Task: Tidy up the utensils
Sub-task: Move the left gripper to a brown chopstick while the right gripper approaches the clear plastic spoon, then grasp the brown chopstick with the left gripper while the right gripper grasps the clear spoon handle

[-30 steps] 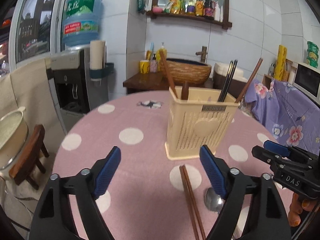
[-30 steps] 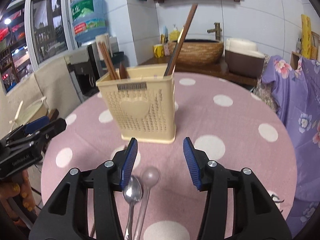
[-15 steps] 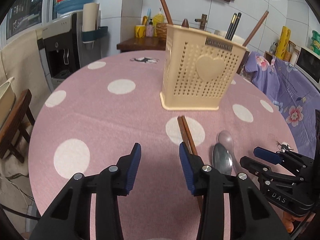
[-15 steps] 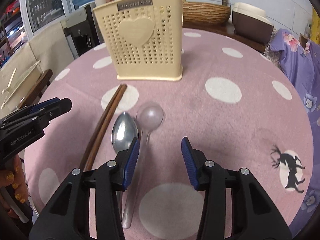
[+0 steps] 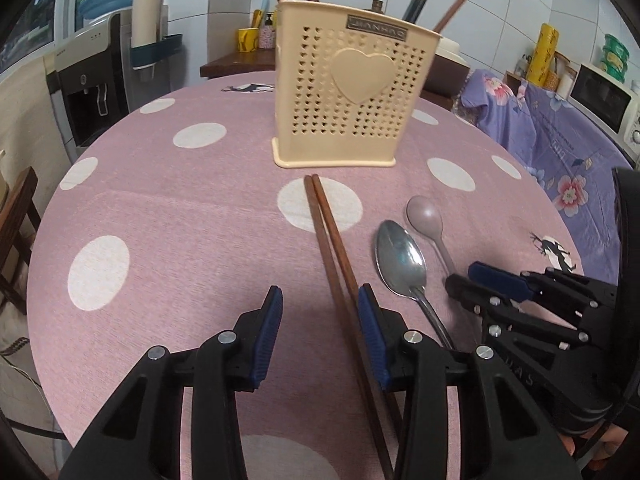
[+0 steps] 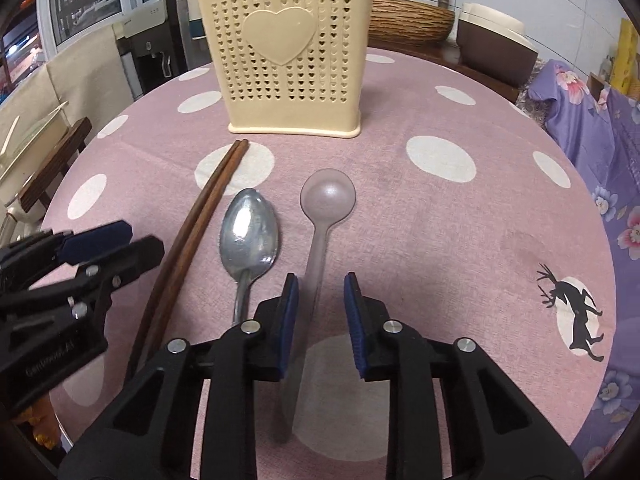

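Fingers on both my grippers have dropped low and narrowed but stay open: my right gripper (image 6: 321, 312) now straddles the clear spoon (image 6: 325, 216), my left gripper (image 5: 319, 334) takes in the chopsticks (image 5: 334, 256). Both lie on the table (image 6: 460, 240) before the holder (image 6: 292, 48), ready to grab

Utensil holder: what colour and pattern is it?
Cream utensil holder, pierced with small hearts around one big heart; right wrist view.

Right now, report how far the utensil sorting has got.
Done: several chopsticks stand in the cream holder. In hand: nothing; the right gripper is open around the clear spoon handle, the left gripper open by the brown chopsticks. Left: those plus the metal spoon, all on the table.
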Demonstrator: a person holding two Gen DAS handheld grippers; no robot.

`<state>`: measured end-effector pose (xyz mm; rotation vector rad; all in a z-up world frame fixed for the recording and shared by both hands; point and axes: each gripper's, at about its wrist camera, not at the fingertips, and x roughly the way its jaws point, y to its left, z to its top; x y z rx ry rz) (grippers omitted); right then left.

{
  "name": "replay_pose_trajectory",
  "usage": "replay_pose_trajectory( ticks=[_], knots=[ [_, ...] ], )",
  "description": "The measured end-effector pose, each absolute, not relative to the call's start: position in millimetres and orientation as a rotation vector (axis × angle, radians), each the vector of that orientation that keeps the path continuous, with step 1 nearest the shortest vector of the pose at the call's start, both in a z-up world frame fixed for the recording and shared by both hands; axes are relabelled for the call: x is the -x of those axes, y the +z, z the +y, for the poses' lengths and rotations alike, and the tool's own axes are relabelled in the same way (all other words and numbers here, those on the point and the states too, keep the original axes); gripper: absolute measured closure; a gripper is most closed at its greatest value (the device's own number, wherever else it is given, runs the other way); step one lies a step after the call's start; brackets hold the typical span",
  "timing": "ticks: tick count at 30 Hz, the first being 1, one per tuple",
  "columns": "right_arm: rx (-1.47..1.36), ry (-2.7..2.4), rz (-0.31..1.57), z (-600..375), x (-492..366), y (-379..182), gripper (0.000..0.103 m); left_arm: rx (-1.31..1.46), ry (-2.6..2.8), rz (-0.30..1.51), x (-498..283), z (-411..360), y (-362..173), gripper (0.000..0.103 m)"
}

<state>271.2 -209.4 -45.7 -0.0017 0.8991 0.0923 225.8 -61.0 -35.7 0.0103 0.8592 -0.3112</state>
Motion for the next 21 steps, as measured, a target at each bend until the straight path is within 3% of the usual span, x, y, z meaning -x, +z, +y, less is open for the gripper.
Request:
replay_pose_trajectory(
  ticks=[21],
  knots=[
    [-0.006, 0.038, 0.885, -221, -271, -46, 0.086, -0.104, -0.241, 0.867, -229, -75, -48, 0.071]
  ],
)
